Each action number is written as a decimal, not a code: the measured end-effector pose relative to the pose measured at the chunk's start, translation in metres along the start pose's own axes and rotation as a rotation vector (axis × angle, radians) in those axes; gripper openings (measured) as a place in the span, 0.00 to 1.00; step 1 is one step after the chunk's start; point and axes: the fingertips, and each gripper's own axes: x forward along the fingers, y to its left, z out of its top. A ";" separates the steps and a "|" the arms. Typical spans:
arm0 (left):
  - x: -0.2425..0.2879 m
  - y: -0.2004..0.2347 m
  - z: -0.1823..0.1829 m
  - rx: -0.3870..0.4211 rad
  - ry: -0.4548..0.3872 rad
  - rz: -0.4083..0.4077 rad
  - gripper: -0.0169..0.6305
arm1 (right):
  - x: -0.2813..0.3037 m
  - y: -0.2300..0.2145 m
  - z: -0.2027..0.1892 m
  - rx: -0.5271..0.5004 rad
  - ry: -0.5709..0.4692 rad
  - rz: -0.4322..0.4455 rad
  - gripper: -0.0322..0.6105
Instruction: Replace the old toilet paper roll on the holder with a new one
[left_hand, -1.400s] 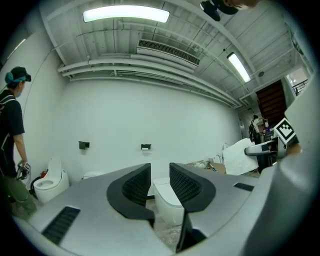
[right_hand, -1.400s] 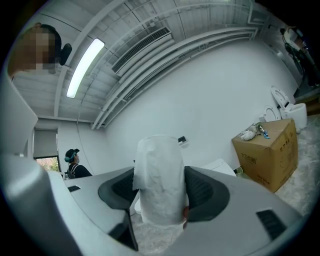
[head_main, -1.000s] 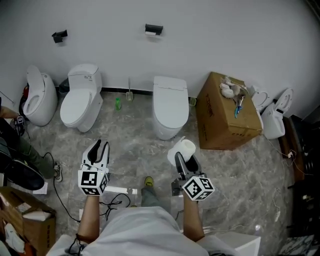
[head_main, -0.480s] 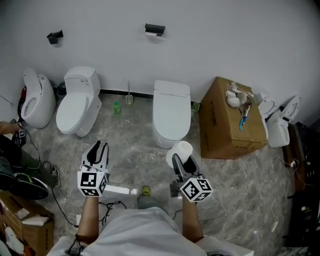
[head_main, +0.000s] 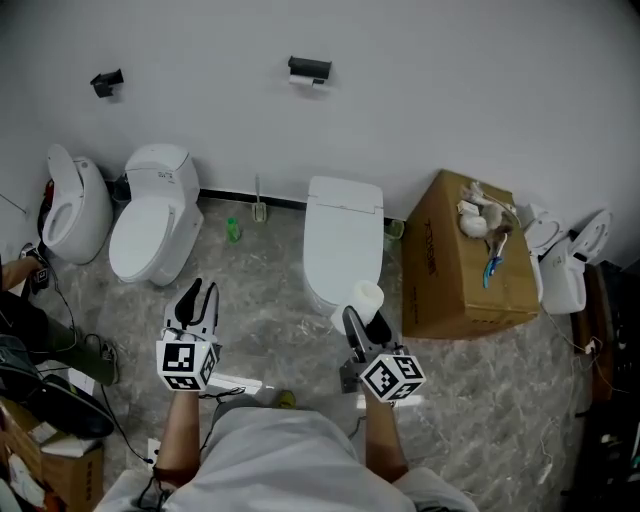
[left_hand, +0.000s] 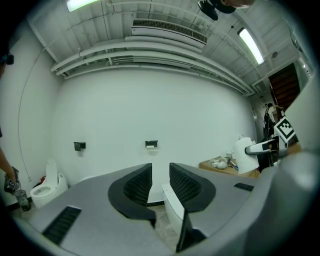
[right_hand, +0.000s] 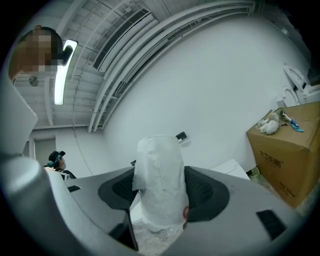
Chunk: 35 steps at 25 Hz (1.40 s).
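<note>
The right tongs are clamping the new toilet paper roll by its sides, with the roll standing upright between the jaws and a loose flap of tissue showing at its upper edge; the left tongs are carrying nothing, their jaws standing a narrow way apart. The wall holder is hanging well apart from both tongs, above and behind the closed toilet, with a sliver of white under it that is probably the old roll, though it is too small to be sure. A second holder is sitting further left on the same wall, and a cardboard box is standing to the right of the toilet.

By my judgement the step in hand is bringing the new roll to the holder, with nothing swapped yet. To do it well, the person is best off working beside the toilet rather than leaning over it; the free left tongs should be taking off the old roll first, while the right grip is staying firm but not crushing the soft roll; the core wants lining up with the holder's bar before sliding on.
</note>
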 end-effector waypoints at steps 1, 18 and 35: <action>0.006 0.001 0.003 0.002 -0.005 0.006 0.21 | 0.005 -0.003 0.003 0.000 -0.002 0.001 0.48; 0.168 0.069 0.016 -0.001 -0.058 -0.023 0.21 | 0.154 -0.042 0.037 0.016 -0.072 -0.026 0.48; 0.385 0.212 0.029 -0.014 -0.006 -0.081 0.20 | 0.405 -0.049 0.075 0.003 -0.078 -0.063 0.48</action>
